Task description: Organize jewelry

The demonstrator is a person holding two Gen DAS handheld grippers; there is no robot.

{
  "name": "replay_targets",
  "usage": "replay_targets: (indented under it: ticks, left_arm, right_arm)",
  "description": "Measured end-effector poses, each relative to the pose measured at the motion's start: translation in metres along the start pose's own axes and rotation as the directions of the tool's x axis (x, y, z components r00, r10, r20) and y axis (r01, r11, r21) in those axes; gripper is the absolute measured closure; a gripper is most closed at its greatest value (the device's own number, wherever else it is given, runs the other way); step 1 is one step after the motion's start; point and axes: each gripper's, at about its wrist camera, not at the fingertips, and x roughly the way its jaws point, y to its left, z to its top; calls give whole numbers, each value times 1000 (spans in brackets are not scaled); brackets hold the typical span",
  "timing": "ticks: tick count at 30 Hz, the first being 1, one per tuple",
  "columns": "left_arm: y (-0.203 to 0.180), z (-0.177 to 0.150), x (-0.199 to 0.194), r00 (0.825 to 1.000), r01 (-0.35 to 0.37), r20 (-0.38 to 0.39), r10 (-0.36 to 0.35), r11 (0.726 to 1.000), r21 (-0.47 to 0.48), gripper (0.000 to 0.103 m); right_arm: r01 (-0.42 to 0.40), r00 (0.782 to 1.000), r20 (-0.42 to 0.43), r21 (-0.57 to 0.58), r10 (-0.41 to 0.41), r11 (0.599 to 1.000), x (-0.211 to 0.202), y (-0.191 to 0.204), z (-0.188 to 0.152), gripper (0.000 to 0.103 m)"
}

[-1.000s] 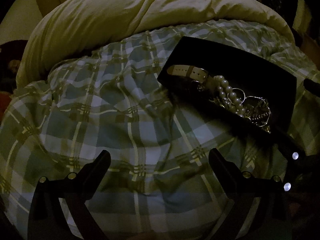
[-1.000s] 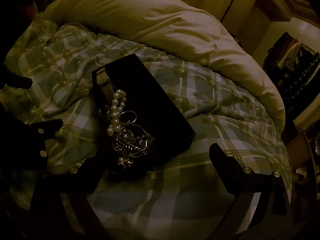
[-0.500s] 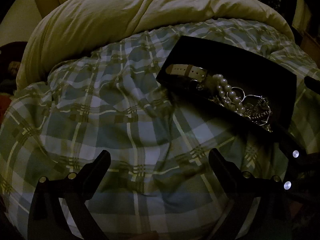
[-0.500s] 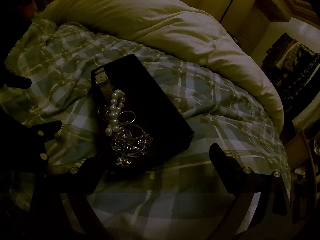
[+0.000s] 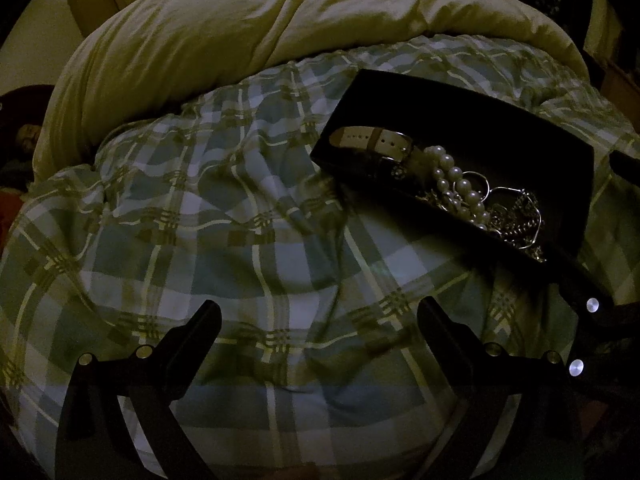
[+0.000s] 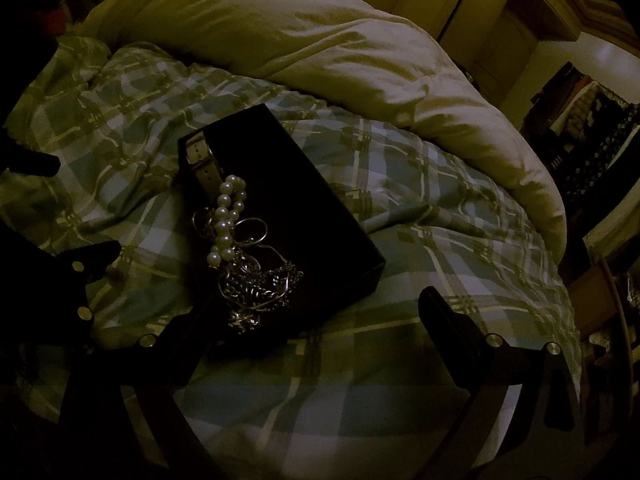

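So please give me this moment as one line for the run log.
left tool: open, empty | right tool: open, empty | pearl strand, watch strap, chains: piled on black box | box on plaid bedcover

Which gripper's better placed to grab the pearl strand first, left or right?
Probably right. The right gripper is open with the pearl strand just ahead of its left finger; from the left gripper, also open, the black tray sits far off to its right.

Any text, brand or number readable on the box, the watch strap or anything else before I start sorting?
None readable.
Black box: lid blank, no label visible.
Watch strap: only punched holes, no marking.
Pearl strand and silver chains: no tags.
Dim light could hide small print.
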Motion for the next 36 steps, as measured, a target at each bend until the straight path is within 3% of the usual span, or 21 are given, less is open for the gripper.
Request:
replay_targets:
  ticks: [36]
  left_arm:
    - [-2,-1,-1,1000,17,3,-17,1000,-1,7]
  right_arm:
    - [0,1000,-2,-2,0,1000,1,-1,0,7]
